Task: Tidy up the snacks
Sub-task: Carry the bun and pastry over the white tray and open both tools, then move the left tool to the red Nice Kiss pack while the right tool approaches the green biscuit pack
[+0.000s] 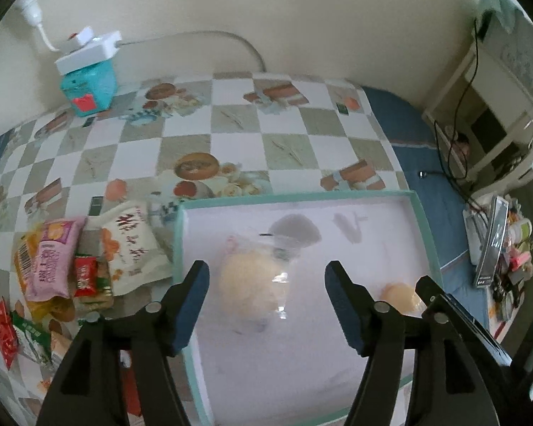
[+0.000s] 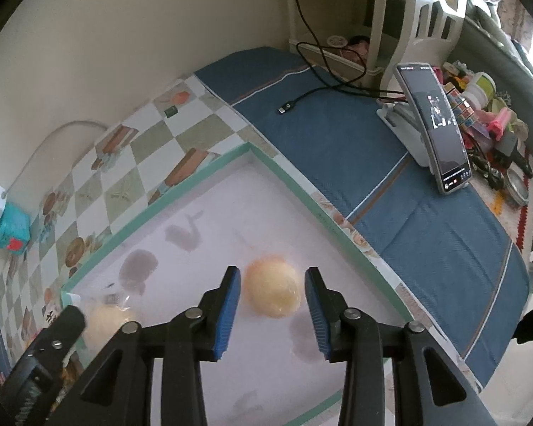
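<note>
A shallow white box with a teal rim (image 1: 302,197) (image 2: 202,174) lies on the checked tablecloth. Two pale round buns in clear wrappers lie inside it. My left gripper (image 1: 266,273) is open and points down over the left bun (image 1: 248,284), its blue pads well clear of it on both sides. My right gripper (image 2: 272,273) is open with the other bun (image 2: 272,285) between its pads, a thin gap on each side. That bun (image 1: 399,294) also shows in the left wrist view. Several snack packets (image 1: 49,259) lie piled left of the box.
A teal carton (image 1: 89,85) with a white power strip on top stands at the back left by the wall. On the blue cloth to the right are a phone on a stand (image 2: 440,131), a loose charging cable (image 2: 284,108) and a heap of small items (image 2: 486,106).
</note>
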`<state>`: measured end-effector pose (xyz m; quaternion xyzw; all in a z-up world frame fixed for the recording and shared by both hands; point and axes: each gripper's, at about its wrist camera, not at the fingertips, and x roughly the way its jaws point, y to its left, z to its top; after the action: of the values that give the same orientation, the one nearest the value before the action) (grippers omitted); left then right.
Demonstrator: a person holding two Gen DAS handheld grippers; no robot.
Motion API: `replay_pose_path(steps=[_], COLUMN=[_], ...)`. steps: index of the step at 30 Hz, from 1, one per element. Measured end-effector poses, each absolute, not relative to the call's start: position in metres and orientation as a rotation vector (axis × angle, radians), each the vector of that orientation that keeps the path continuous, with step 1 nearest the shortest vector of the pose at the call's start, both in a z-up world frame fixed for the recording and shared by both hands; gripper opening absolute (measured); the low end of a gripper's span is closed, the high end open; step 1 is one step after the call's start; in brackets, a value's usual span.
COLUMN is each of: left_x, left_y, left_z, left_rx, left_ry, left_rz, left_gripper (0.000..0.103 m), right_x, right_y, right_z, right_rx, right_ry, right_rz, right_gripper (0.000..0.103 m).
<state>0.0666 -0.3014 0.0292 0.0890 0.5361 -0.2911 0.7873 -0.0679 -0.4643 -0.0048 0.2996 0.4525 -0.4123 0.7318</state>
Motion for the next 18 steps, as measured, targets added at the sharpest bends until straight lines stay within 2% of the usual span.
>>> replay_pose_path(steps=[1, 2, 10, 18], left_x=[0.068, 0.069, 0.086, 0.112], left_y=[-0.297, -0.291, -0.214, -0.121], left_z=[0.031, 0.034, 0.047, 0.04], left_rx=[0.18, 0.165, 0.028, -0.032], left_ry=[1.151, 1.146, 1.109, 1.134], left_rz=[-0.62, -0.612, -0.461, -0.175], left_gripper=[0.088, 0.089, 0.089, 0.09], right_x=[-0.068, -0.068, -0.066, -0.051], right_y=[-0.463, -0.461, -0.443, -0.408], right_z=[-0.002, 0.0, 0.019, 0.036], right_rx=[0.653, 0.65, 0.611, 0.527], right_ry=[0.992, 0.989, 0.983, 0.988], right_rz=[-0.906, -0.904, -0.893, -0.859], right_gripper=[0.06, 0.065, 0.074, 0.076])
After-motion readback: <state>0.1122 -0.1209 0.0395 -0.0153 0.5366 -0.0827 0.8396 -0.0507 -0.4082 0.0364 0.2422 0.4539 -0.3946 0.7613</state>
